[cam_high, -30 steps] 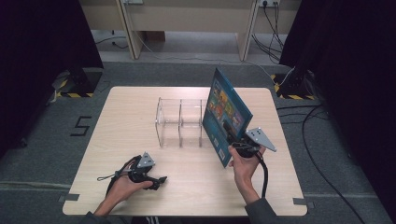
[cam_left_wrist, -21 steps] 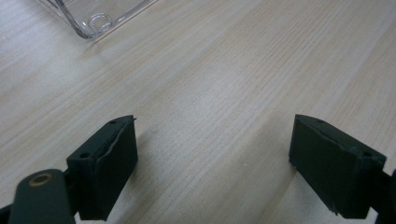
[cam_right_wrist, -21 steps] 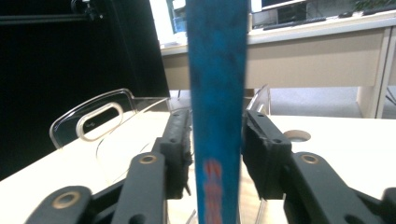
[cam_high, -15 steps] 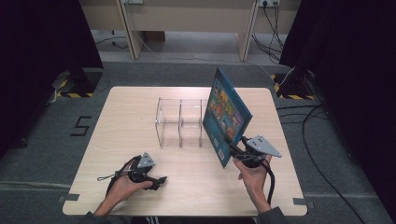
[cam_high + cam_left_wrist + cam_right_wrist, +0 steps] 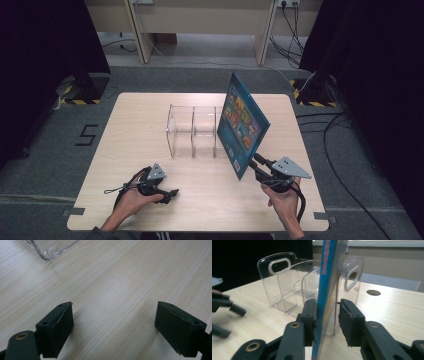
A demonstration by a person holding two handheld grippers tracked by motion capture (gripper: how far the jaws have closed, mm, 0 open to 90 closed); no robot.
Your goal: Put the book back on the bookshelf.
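The lower corner of the book [image 5: 243,125] is hidden behind the right gripper [image 5: 254,164] in the high view, and the top of the book is cut off in the right gripper view. There the near jaw lies against the blue spine side, while a narrow gap shows between the far jaw and the pale back cover; the jaws have just been closing with the book between them, and whether both pads press on it cannot be determined. The clear rack [image 5: 194,131] stands at the middle of the table [image 5: 140,107]. Its compartments hold nothing; the book leans tilted just beside the rack's right end, toward the table's right edge. The book is thin, with a teal-blue cover carrying a grid of small coloured pictures and a white label near its lower corner. The left gripper [image 5: 169,193] lies by the table's near edge, left of centre, jaws wide apart over bare wood.
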